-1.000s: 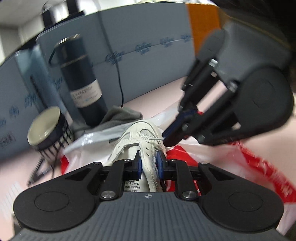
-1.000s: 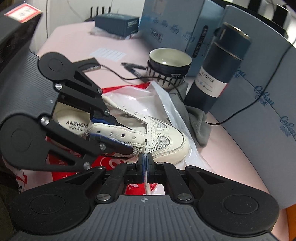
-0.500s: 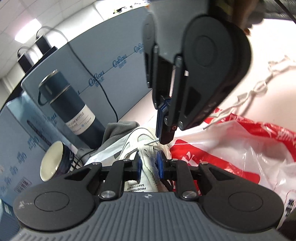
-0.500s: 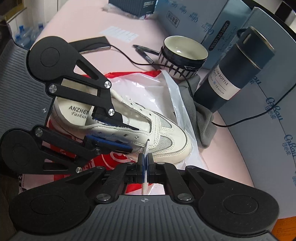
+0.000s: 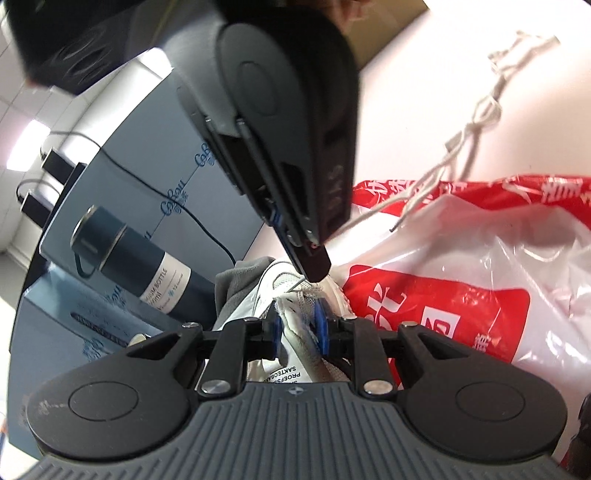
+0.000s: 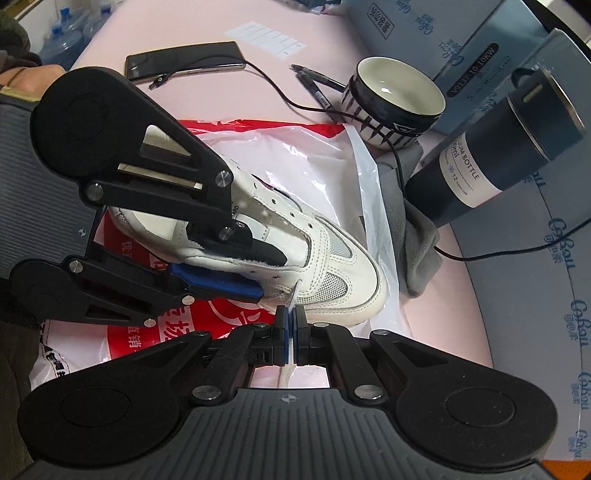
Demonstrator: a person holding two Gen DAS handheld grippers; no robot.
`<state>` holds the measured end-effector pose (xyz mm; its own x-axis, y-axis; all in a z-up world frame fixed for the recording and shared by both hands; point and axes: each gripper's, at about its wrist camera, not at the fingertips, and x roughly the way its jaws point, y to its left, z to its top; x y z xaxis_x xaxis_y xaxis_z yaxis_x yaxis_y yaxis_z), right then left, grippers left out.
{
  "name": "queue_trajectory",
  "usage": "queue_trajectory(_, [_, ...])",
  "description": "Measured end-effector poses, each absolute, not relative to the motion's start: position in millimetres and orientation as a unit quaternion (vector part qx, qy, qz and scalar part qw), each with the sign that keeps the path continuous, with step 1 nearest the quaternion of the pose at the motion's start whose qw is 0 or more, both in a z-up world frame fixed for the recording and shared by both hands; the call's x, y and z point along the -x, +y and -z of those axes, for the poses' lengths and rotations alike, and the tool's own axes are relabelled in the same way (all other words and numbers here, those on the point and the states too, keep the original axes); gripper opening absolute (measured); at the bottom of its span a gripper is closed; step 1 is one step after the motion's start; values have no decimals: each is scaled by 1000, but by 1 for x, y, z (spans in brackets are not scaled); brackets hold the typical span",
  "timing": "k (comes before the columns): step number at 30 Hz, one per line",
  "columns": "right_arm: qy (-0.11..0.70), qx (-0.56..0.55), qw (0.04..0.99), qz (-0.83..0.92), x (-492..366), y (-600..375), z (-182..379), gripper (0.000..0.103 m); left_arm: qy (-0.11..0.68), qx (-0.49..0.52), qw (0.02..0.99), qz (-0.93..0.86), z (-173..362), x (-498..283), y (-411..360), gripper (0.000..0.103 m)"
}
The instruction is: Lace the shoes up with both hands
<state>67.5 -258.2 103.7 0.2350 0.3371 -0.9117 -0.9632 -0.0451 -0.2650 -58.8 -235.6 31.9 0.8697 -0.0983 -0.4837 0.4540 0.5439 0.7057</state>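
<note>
A white sneaker [image 6: 332,266] lies on a plastic bag, toe to the right. My left gripper [image 6: 266,275] is shut on the shoe's near eyelet flap [image 5: 295,325], one finger inside the shoe and the blue pad [image 6: 218,282] outside. My right gripper [image 6: 290,325] is shut on the white lace [image 6: 284,373], whose tip touches an eyelet low on that flap. In the left wrist view the right gripper [image 5: 314,267] comes down from above onto the shoe [image 5: 266,291]. The loose lace [image 5: 461,147] trails off across the pink table.
A red and white plastic bag [image 6: 321,162] lies under the shoe. Behind it stand a dark blue bottle [image 6: 491,155], a striped bowl [image 6: 399,99] and a grey cloth [image 6: 417,251]. A phone [image 6: 184,61], pens [image 6: 317,83], a black cable and blue boxes [image 6: 436,33] lie farther back.
The left gripper has rolled, still shut on the flap, so the right gripper now comes from above in its view. The right gripper keeps its hold on the lace at the eyelet.
</note>
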Motion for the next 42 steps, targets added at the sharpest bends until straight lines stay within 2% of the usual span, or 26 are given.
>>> queue_trajectory(25, [303, 457, 644, -534, -74, -256, -104, 3, 208, -438, 862, 149, -36, 57, -236, 19])
queue_trajectory(26, [303, 447, 649, -535, -75, -258, -104, 4, 210, -430, 865, 149, -37, 57, -234, 19])
queue_trajectory(28, [302, 421, 665, -538, -76, -265, -108, 19, 214, -418, 870, 150, -39, 57, -232, 20])
queue_trajectory(30, [299, 398, 678, -541, -74, -273, -113, 24, 217, -411, 873, 150, -40, 58, -231, 20])
queue_trajectory(38, [303, 355, 706, -533, -71, -292, -108, 23, 221, -405, 875, 147, -42, 59, -231, 22])
queue_trajectory(40, [305, 357, 706, -530, -70, -292, -105, 9, 221, -405, 875, 146, -43, 60, -231, 22])
queue_trajectory(42, [304, 362, 707, -525, -69, -291, -103, 7, 223, -405, 875, 145, -43, 60, -231, 22])
